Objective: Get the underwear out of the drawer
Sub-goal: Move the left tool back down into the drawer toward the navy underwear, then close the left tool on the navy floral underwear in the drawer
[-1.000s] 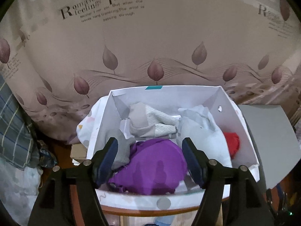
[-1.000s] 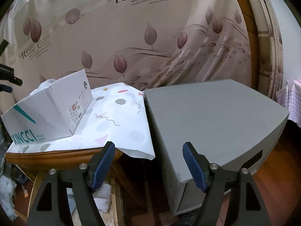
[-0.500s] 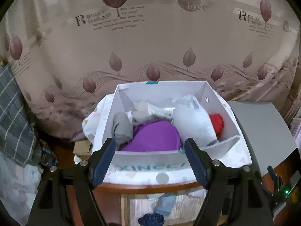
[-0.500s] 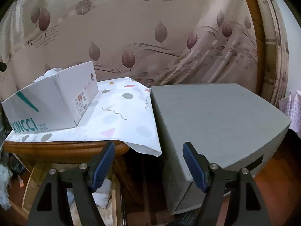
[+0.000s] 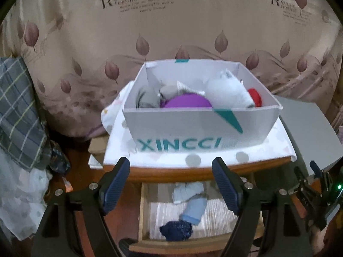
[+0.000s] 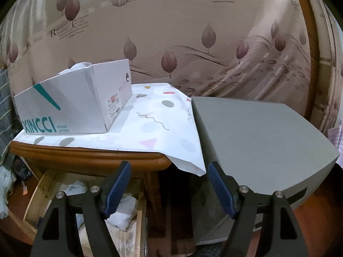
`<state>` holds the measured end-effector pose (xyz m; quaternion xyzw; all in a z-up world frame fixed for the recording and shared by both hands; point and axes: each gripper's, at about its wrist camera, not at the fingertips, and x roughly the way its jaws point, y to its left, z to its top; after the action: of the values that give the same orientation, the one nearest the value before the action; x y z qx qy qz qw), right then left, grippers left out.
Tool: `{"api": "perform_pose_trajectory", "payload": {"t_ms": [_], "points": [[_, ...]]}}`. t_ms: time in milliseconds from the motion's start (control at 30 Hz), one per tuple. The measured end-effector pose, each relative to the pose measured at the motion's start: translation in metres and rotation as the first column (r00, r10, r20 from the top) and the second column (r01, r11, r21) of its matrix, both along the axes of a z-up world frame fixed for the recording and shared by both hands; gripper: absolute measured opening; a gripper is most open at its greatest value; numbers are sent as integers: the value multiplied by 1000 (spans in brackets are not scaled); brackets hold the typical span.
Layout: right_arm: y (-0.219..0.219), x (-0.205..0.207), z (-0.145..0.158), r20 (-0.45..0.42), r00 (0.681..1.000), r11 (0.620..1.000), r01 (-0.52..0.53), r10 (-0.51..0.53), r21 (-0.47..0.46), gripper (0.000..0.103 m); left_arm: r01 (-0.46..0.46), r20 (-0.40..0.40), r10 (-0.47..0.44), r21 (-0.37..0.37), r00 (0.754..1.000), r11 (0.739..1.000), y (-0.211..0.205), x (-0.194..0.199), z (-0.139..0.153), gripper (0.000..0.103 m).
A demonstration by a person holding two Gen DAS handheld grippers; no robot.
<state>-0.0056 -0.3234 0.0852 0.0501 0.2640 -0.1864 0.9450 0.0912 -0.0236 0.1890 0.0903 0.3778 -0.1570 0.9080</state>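
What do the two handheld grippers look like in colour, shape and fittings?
The left gripper and the right gripper look alike: two black angular arms with triangular cut-outs, silver round bolt heads at the joints, and dark blue ribbed pads on the inner fingertips. No cables, markings or sleeves are visible.

My right gripper (image 6: 168, 184) is hanging wide open with nothing between the blue pads. Ahead there's a white XINCCI cardboard box (image 6: 70, 105) on a dotted white cloth (image 6: 158, 128) over a brown wooden table (image 6: 90, 157). Grey cabinet (image 6: 257, 137) sits just right of it, open wooden drawer (image 6: 38, 192) underneath with pale crumpled clothes (image 6: 122, 212) inside.
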Motion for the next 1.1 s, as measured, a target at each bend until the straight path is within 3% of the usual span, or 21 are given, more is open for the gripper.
{"api": "perform_pose_trajectory", "payload": {"t_ms": [400,600,700,900,1100], "points": [[6,2,-1,4,997,996,-78,78,35,76,-3,-123,9,49,992,999,11,-13,-58,80],[13,3,-1,7,994,993,-112,112,33,76,53,-264,-31,75,964,996,11,-11,-100,81],[14,4,-2,-2,993,992,-121,121,39,76,102,-364,-68,75,929,992,9,-8,-126,82],[12,5,-3,-2,993,992,-118,119,48,76,96,-510,-29,106,859,990,10,10,-179,83],[11,6,-4,-11,994,992,-111,112,56,76,118,-654,30,181,756,976,0,26,-238,83]]}}
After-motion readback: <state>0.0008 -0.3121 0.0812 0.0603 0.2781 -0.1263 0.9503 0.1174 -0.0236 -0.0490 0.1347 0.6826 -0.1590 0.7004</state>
